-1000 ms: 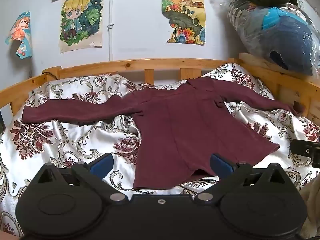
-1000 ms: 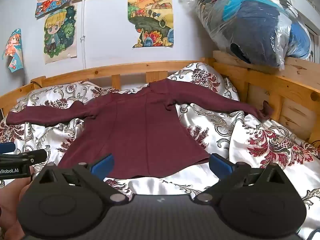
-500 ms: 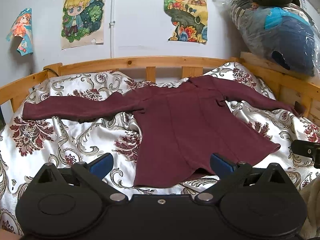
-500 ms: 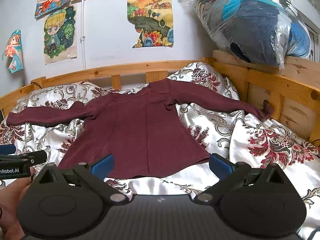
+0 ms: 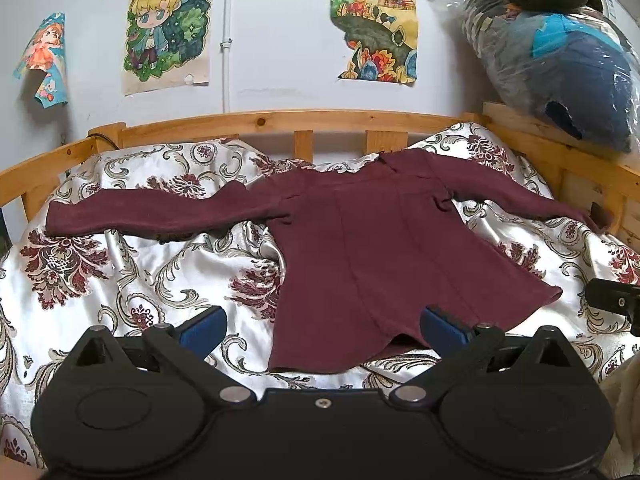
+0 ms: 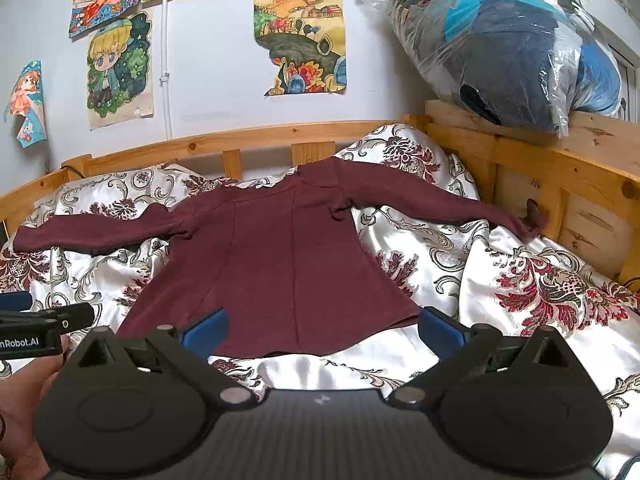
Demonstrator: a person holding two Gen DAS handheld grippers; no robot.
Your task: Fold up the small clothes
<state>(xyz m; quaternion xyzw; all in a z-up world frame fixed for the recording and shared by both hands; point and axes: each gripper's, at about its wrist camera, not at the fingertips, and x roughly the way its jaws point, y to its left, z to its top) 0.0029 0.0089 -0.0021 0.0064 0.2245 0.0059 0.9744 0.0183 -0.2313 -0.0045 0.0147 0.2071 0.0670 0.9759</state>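
Shiny white bedcover with dark red flowers (image 5: pixel 132 272) fills wooden bed frame (image 5: pixel 256 122). Dark red long-sleeved top (image 5: pixel 384 256) lies flat on it, sleeves spread wide, neck far away, bottom hem near claws. Left gripper (image 5: pixel 322 326) hovers just before hem, blue fingers (image 5: pixel 204 325) wide apart, holding nothing. Right gripper (image 6: pixel 323 326) same, fingers spread over hem, holding nothing. Since a second ago: top unmoved, both claws just as wide, left view nudged slightly closer.
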